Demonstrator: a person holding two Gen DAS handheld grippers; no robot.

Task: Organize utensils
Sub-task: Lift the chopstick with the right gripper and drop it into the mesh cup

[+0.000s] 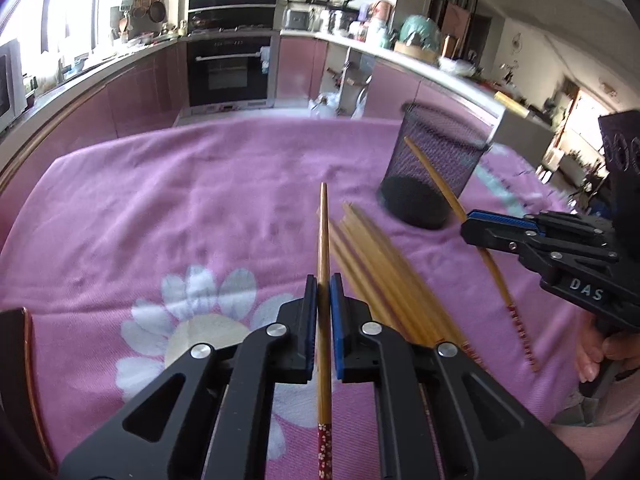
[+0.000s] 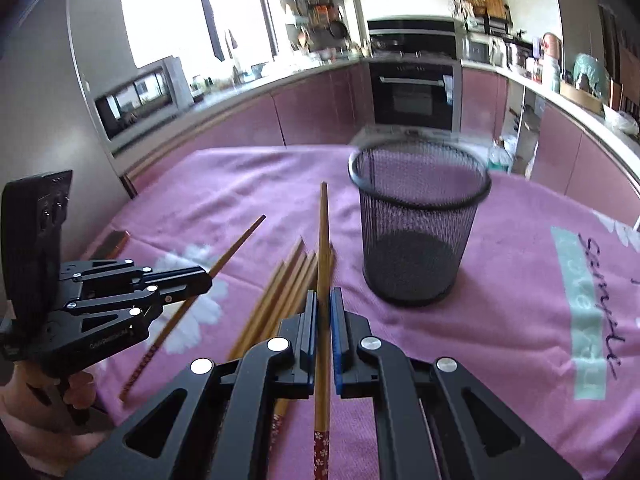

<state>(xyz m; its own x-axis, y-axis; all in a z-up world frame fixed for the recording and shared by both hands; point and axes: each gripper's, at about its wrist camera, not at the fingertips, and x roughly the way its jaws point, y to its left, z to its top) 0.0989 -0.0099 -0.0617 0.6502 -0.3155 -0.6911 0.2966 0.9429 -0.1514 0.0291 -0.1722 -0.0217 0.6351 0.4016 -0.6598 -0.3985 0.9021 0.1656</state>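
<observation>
Each hand-held gripper is clamped on one chopstick. The left hand-held gripper [image 1: 323, 292] pinches its chopstick [image 1: 322, 240] between the blue pads, tip pointing ahead and the red patterned end trailing back under the jaws. The right hand-held gripper [image 2: 323, 304] holds its own chopstick [image 2: 322, 240] the same way, and in the left view that stick runs slantwise in front of the cup. The mesh cup [image 2: 418, 224] stands upright on the pink cloth [image 2: 500, 280] covering the tabletop, ahead and a little to the right of the right gripper; through the mesh it looks empty, with no stick standing in it. A loose pile of chopsticks [image 2: 280, 292] lies on the cloth between the two grippers, fanned out and blurred, so the count is unclear; roughly half a dozen seems likely. By this showing the task is at an early stage: two sticks are gripped and appear lifted clear of the cloth, none is stowed, and the pile is untouched. What remains is to carry these two to the cup, drop them in tip or handle first, then return for the rest. A person's fingers [image 1: 596, 356] show on the right gripper's handle.
</observation>
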